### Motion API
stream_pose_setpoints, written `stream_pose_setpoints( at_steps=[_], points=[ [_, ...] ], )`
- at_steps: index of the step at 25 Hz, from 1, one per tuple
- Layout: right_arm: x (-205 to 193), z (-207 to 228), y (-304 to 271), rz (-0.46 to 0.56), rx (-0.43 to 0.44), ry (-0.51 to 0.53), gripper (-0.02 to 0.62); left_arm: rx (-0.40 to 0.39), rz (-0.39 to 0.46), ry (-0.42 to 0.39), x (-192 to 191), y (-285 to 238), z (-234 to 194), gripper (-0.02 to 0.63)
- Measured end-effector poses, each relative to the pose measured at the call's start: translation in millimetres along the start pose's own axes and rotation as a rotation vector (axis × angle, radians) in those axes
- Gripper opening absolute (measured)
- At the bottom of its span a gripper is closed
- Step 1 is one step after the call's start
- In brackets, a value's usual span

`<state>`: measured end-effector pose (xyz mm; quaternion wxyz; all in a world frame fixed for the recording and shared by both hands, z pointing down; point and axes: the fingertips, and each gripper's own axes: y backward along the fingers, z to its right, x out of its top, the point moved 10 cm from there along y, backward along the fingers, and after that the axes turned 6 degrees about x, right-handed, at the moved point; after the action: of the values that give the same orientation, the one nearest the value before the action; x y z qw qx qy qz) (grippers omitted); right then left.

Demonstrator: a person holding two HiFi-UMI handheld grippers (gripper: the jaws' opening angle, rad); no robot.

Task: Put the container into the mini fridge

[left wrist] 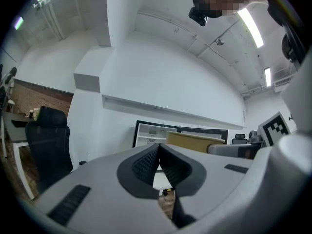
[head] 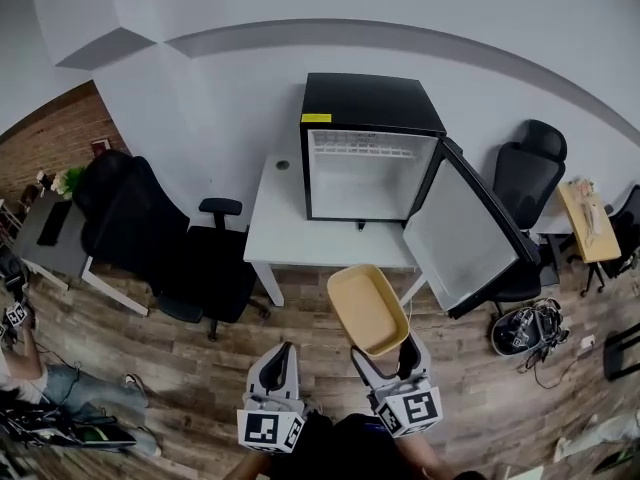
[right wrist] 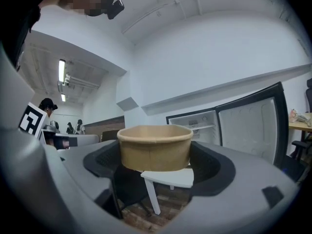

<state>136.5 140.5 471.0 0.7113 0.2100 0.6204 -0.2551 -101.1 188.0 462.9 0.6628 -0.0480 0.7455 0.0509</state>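
One tan container (head: 367,309), open-topped with rounded sides, is clamped between the jaws of the right gripper (head: 388,358). The jaws stand well apart and press on its two opposite walls, and it is carried in the air, tilted away from the person. It is outside the mini fridge (head: 370,103), in front of the table edge and above the floor. The left gripper (head: 283,364) is just beside the right one. Its jaws are together at the tips with nothing between them, and they point toward the fridge. The mini fridge is black-cased with a white interior and stands on a white table (head: 290,226) against the wall. Its door (head: 465,230) is swung wide open to the right. One black office chair (head: 150,230) stands left of the table, and a second one (head: 530,168) stands right of the fridge. The floor (head: 300,330) is wood plank. A bundle of cables (head: 525,328) lies on it below the door. A small wooden side table (head: 588,223) stands at the far right. Part of a seated person (head: 40,380) shows at the lower left edge.
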Motion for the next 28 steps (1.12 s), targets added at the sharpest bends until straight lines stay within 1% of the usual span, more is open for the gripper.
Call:
stream_pose_setpoints(
  at_steps=[3, 6, 10, 14, 18, 21, 24, 28],
  points=[
    [1, 6, -36, -0.008, -0.022, 0.004, 0.448, -0.019, -0.011, 0.004, 1, -31, -21, 0.009],
    [2, 16, -63, -0.024, -0.043, 0.005, 0.448, -0.038, -0.022, 0.018, 1, -59, -33, 0.008],
    [3, 43, -102, -0.023, -0.069, 0.008, 0.448, -0.055, -0.016, 0.021, 0, -104, -45, 0.009],
    [5, 74, -144, -0.016, -0.076, 0.015, 0.448, -0.05, -0.012, 0.016, -1, -151, -55, 0.009],
    [17, 106, -192, -0.015, -0.068, 0.027, 0.448, -0.05, -0.011, 0.022, 2, -207, -65, 0.009],
    [24, 131, -226, -0.026, -0.062, 0.036, 0.448, -0.045, -0.006, 0.013, 8, -248, -69, 0.009],
    [27, 154, -253, -0.032, -0.065, 0.046, 0.448, -0.026, -0.001, 0.011, 18, -277, -70, 0.009],
    [30, 176, -286, -0.029, -0.076, 0.055, 0.448, -0.019, 0.006, 0.01, 21, -311, -75, 0.009]
  ],
)
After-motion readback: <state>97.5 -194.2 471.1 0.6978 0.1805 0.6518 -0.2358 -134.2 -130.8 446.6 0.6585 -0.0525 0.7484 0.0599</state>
